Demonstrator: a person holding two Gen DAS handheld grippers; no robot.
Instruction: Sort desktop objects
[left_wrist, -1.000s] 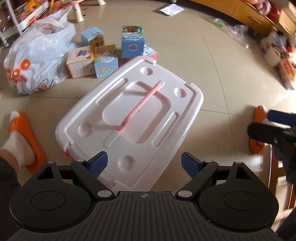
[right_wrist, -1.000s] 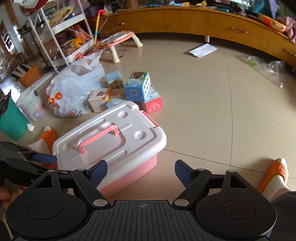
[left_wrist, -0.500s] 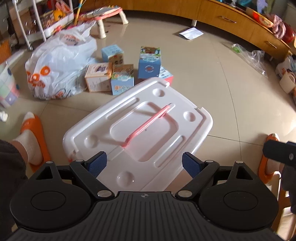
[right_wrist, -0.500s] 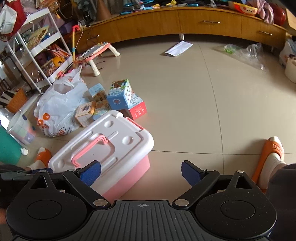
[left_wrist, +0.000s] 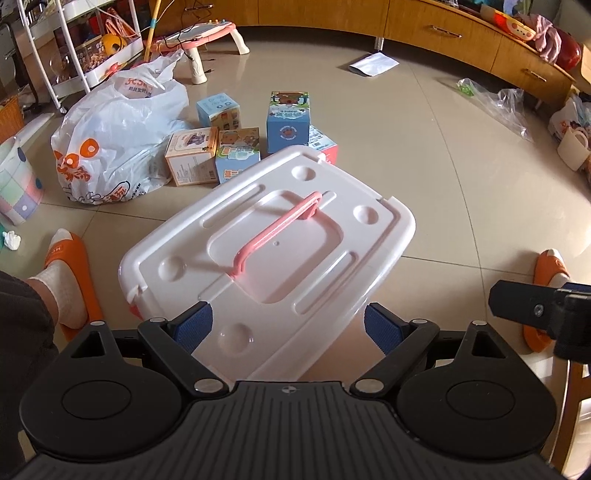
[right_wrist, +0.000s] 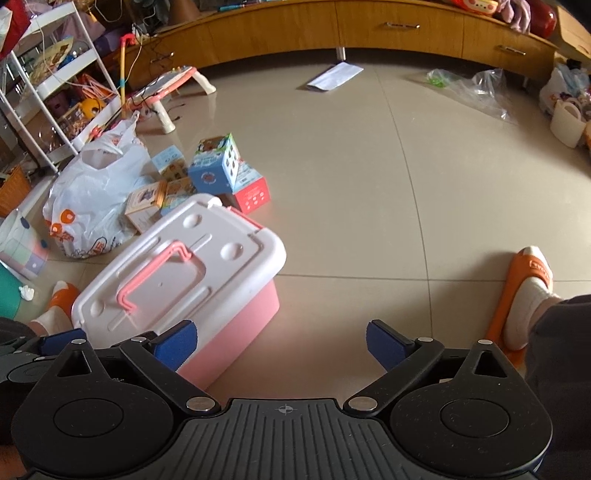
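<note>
Behind bin lid (left_wrist: 266, 236), red box (left_wrist: 327, 147) half-hidden

Left gripper (left_wrist: 286, 325): jaws spread wide, nothing between the blue pads (left_wrist: 194, 323), pointing steeply down. Right gripper (right_wrist: 280, 341): jaws spread wide and just been opening, nothing gripped, also tilted steeply down; its pads (right_wrist: 384, 341) stand clear. In the left wrist view the right gripper appears at the right edge. The person's feet, in white socks and orange slippers, are planted one on each side: left foot (left_wrist: 70, 266), right foot (right_wrist: 526, 291).
</note>
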